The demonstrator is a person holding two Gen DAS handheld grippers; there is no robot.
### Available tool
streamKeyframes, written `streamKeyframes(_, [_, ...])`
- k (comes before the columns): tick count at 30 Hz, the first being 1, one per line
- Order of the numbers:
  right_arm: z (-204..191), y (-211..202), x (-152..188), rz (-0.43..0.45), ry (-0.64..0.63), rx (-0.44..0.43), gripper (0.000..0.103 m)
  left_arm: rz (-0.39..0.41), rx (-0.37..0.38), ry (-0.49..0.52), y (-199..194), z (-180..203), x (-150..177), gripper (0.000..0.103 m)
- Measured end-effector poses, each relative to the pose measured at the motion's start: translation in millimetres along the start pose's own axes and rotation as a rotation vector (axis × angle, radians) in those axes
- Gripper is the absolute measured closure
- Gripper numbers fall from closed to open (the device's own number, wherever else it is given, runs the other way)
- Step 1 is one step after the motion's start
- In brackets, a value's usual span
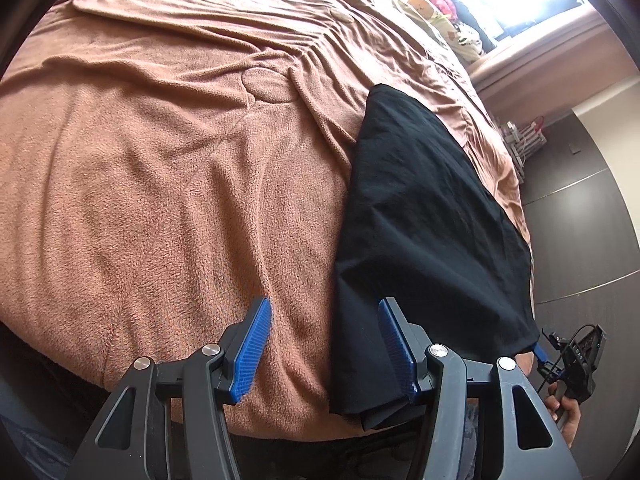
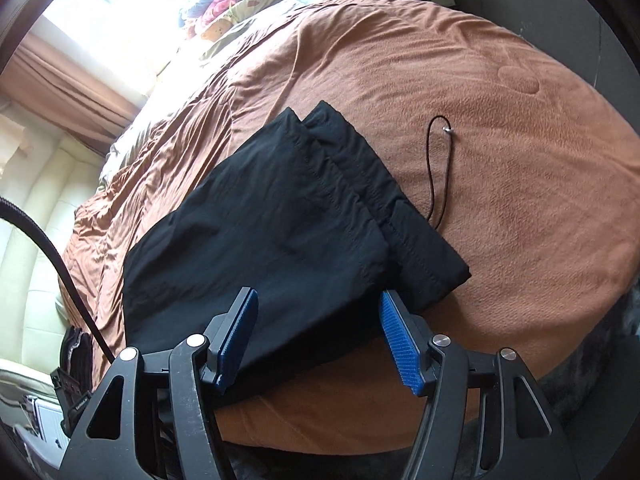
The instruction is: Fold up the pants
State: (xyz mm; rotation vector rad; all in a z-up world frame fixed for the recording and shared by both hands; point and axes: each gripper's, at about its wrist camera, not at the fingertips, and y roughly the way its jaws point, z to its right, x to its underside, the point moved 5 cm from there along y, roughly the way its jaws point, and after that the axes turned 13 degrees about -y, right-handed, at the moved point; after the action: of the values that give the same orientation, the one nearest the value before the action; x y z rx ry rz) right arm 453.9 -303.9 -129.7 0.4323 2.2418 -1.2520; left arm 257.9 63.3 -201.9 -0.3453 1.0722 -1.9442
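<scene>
Room: bedroom with a big bed (image 1: 140, 180) under a brown fuzzy blanket (image 2: 520, 200); bright window and soft toys (image 2: 224, 4) at the far end.
Pants: one pair of black pants (image 2: 280, 220), lying flat on the blanket near the bed's close edge. Both legs (image 2: 360, 160) lie side by side, one partly over the other.
Cord: one thin black cord (image 2: 432, 168) with a small metal tip lies on the blanket, just beside the legs.
Left tongs: the left gripper (image 1: 324, 348) is about half open and holds nothing. Its right finger sits over the edge of the pants; its left finger is over bare blanket.
Right tongs: the right gripper (image 2: 320, 340) is about half open too. The pants lie under it, but the pads do not press on them.
Hand: one hand (image 1: 564, 412) shows at the edge of the left view, holding the other tool.
Step now: likely getting ready to grab the close edge for the next fold.
How to do it well: pinch all the layers at once, one tool at each corner. Lift both sides together and lay the edge down straight. Tuck the cord in so it does not stick out.
Count: one pants, two legs, one cord, two tongs, one bed.
</scene>
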Motion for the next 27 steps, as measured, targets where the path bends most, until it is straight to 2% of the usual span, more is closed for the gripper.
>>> streamKeyframes(4, [7.1, 12.2, -8.9, 0.022, 0.031, -0.006, 0.042, -0.001, -0.003, -0.008, 2.3, 1.1, -2.3, 0.045])
streamKeyframes(5, [8.7, 14.7, -11.3, 0.034, 0.040, -0.004, 0.045, 0.001, -0.007, -0.002, 3.0, 2.7, -3.2, 0.045])
streamKeyframes(7, [13.3, 18.2, -16.2, 0.040, 0.050, 0.014, 0.065, 0.001, -0.011, 0.005, 5.6, 5.5, -5.6, 0.045])
streamKeyframes(9, [19.5, 18.9, -20.6, 0.041, 0.056, 0.058, 0.102, -0.003, -0.011, 0.003, 9.4, 7.4, -9.1, 0.045])
streamKeyframes(16, [29.9, -17.1, -24.4, 0.159, 0.020, 0.121, 0.103, -0.020, -0.001, 0.006, 24.0, 17.2, -13.4, 0.045])
streamKeyframes(24, [43.5, -9.3, -6.0, 0.135, 0.043, 0.170, 0.103, -0.051, 0.027, 0.009, 41.5, 29.6, -11.0, 0.045])
streamKeyframes(27, [42.1, -9.9, -8.3, 0.139, 0.046, 0.174, 0.103, -0.057, 0.058, -0.012, 42.8, 31.7, -13.1, 0.050])
